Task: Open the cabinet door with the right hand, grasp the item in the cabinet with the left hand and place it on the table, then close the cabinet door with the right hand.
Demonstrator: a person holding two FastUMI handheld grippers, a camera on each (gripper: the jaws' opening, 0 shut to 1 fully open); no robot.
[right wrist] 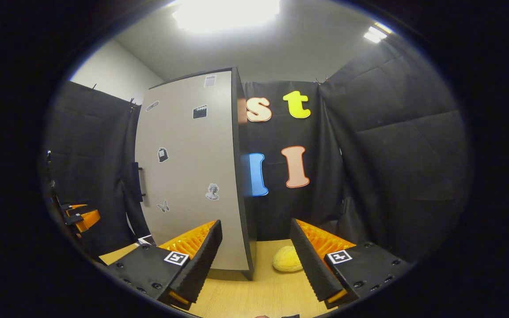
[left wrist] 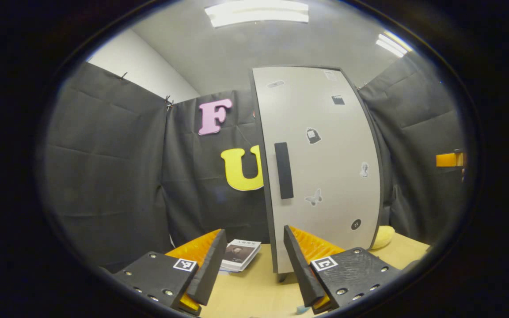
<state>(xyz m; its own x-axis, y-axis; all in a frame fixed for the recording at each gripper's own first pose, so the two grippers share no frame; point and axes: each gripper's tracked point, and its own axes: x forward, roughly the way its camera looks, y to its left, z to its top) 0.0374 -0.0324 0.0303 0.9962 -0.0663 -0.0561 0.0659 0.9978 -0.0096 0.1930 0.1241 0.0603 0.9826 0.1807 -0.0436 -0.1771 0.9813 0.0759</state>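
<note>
Standing shut on the wooden table (left wrist: 254, 287), the cabinet (left wrist: 320, 163) shows a pale door dotted with small stickers and a dark vertical handle (left wrist: 283, 170) along its left edge in the left gripper view. Nothing has begun on it, by the look of things: the first step, opening the door with the right hand, is the one in hand.

The left gripper (left wrist: 250, 260) hangs above the table in front of the cabinet, its fingers spread wide with nothing between them. The right gripper (right wrist: 256, 256) is likewise released and empty, facing the cabinet's right edge; in its view the handle (right wrist: 137, 181) sits on the far side of the door, seen edge-on. The left gripper also shows farther off at that view's left rim.

The item to be fetched is presumably inside, hidden behind the closed door, so I cannot tell what it is. On the table lie a booklet (left wrist: 240, 254) left of the cabinet and a soft yellow object (right wrist: 287, 259) beside its right foot, just ahead of the right gripper.

The next move likely calls for carrying the right gripper across the door face to the handle, closing both fingers around it, and swinging the door outward, while the left gripper keeps clear of the arc.
</note>
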